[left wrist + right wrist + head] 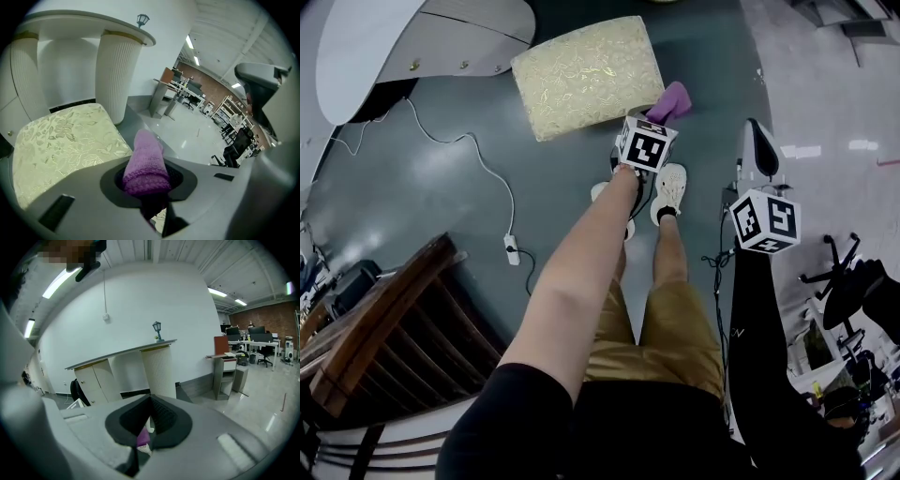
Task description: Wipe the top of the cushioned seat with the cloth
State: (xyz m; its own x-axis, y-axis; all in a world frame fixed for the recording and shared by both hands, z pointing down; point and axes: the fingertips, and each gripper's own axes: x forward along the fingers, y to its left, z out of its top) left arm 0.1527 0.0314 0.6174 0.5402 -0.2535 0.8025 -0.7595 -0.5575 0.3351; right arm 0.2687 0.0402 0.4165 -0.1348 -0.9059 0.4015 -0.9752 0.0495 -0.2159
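Beside the cushioned seat (586,77), the left claw (150,186) pinches the purple cloth (146,161).

The cushioned seat (586,75) is covered in cream brocade with a woven leaf pattern and a faint sheen. The cloth (146,164), at the seat's four o'clock corner, is a purple knit: soft, matt and coarse-stitched. The left tool (149,187) has a smooth, matt grey plastic body and black ribbed pads (180,176); the right tool (143,439) looks the same. The floor (441,178) is smooth, glossy grey-green and mirrors the lights. At eight o'clock in the head view, a rack (380,328) is dark varnished wood. At twelve o'clock in the left gripper view, a white column (117,75) is finely ribbed and matt.
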